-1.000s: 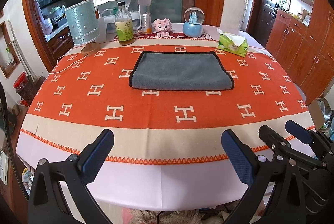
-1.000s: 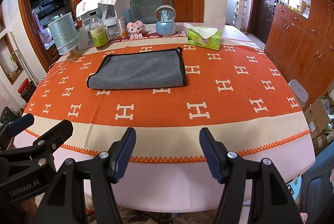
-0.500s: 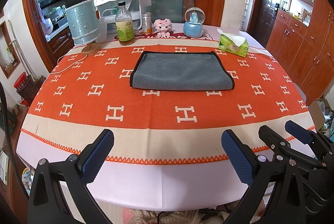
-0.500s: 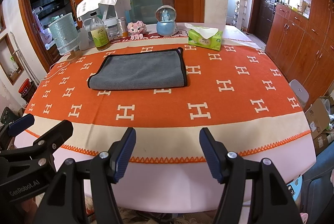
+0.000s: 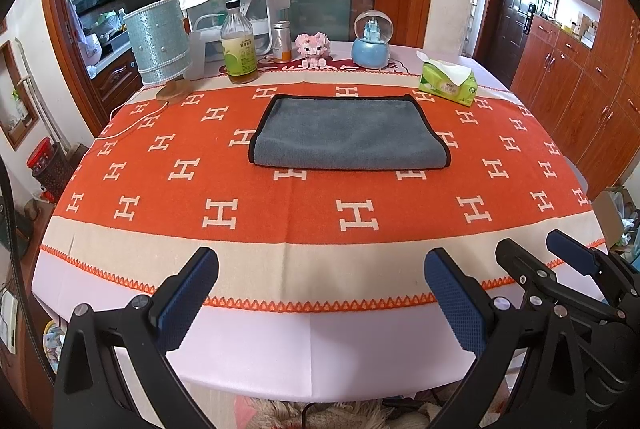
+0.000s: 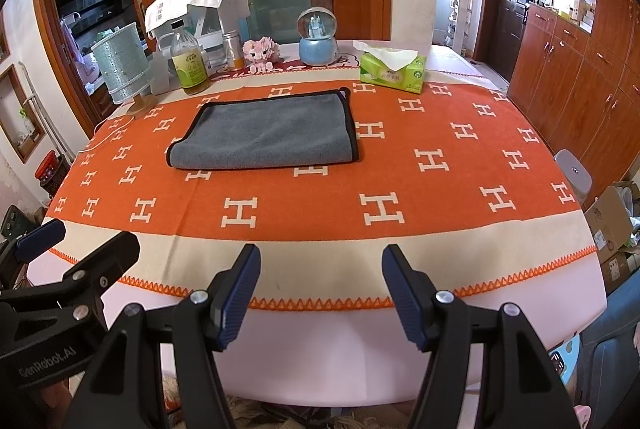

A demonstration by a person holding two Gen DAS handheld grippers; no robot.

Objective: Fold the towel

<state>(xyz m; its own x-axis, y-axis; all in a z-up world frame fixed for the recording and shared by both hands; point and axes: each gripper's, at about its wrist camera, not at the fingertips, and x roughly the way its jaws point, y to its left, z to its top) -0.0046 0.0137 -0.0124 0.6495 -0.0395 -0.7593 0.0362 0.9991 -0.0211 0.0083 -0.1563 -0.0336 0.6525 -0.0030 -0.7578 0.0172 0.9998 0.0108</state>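
A grey towel [image 5: 349, 133] with a black border lies folded flat on the orange patterned tablecloth [image 5: 280, 221], toward the far middle of the table. It also shows in the right wrist view [image 6: 264, 135]. My left gripper [image 5: 320, 293] is open and empty at the near table edge, well short of the towel. My right gripper [image 6: 320, 289] is open and empty beside it at the near edge. The right gripper shows at the right of the left wrist view [image 5: 560, 261], and the left gripper shows at the left of the right wrist view [image 6: 76, 241].
Along the far edge stand a silvery lamp [image 5: 160, 45], a bottle [image 5: 239, 45], a small can [image 5: 282, 41], a pink toy [image 5: 314, 47], a snow globe [image 5: 373, 39] and a green tissue box [image 5: 448, 79]. Wooden cabinets [image 5: 580, 77] line the right.
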